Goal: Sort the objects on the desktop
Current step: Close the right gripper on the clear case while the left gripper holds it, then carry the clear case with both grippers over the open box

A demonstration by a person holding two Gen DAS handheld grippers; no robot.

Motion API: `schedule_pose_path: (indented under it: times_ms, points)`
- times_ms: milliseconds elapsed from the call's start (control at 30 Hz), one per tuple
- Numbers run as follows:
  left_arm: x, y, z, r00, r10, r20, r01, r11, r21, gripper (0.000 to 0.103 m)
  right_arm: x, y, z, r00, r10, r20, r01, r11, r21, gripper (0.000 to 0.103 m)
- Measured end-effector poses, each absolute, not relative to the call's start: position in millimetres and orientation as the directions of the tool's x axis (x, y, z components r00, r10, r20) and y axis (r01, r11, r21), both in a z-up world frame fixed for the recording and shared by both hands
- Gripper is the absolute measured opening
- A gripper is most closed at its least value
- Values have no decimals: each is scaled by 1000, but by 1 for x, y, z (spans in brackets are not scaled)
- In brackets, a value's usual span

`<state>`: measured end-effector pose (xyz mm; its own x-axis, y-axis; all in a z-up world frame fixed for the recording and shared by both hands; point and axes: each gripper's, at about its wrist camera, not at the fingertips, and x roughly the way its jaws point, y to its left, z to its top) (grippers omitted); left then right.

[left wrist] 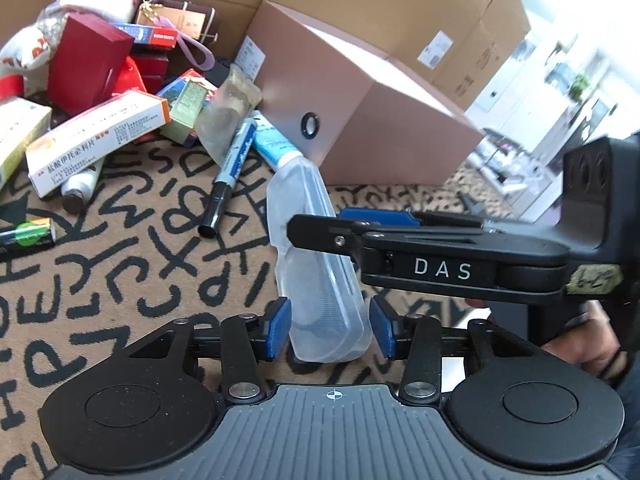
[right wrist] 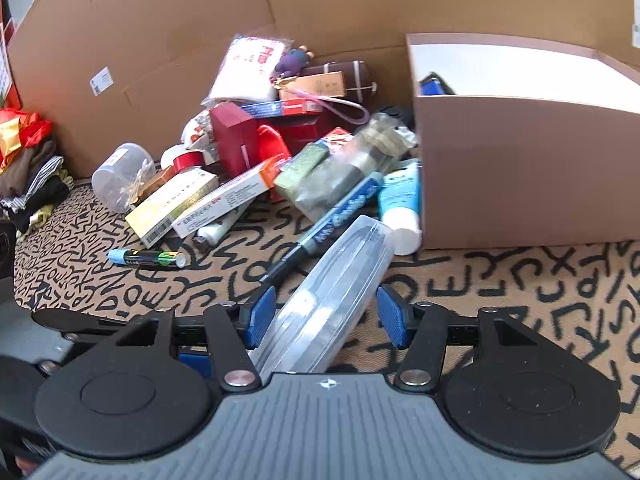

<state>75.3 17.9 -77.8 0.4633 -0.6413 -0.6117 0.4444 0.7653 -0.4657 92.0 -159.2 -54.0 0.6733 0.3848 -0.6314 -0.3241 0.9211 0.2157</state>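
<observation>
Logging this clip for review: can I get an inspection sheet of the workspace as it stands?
surface: letter-patterned mat, partly covered.
job's things: clear case between both grippers; pink box open.
clutter: heap of cartons, marker, tube, jar.
grippers: left gripper straddles the case, grip unclear; right gripper open around it.
cables: nothing seen.
surroundings: cardboard wall, heap of clothes.

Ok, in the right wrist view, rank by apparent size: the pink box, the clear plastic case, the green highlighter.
1. pink box
2. clear plastic case, though it lies nearest the camera, which flatters it
3. green highlighter
</observation>
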Motion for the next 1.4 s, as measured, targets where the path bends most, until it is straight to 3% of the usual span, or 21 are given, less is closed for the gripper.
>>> schedule_pose_path:
  times_ms: [400, 633, 700, 767, 1067, 1400]
  points:
    - [86, 6, -83, 433, -633, -641, 462, 767, -445, 71, 104, -158, -68, 634, 399, -663, -307, 916, 257, 62]
    - [94, 4, -87, 432, -639, -636, 460, 763, -455, 70, 107, -158, -73, 621, 426, -658, -296, 905, 306, 56]
    - [95, 4, -87, 433, -637, -638, 456, 765, -454, 58, 106, -159, -73, 622, 431, -653, -290, 902, 319, 54]
    - [94, 3, -86, 436, -630, -642, 455, 770, -447, 57, 106, -160, -71, 624, 433, -650, -291, 901, 321, 53]
    - [93, -3, -72, 451, -619, -643, 456, 779, -430, 53, 97, -164, -50, 666, 436, -605, -324, 900, 292, 46]
    - [97, -23, -32, 511, -622, -594, 522, 773, -360, 53, 94, -179, -12, 756, 419, -503, -341, 908, 244, 46]
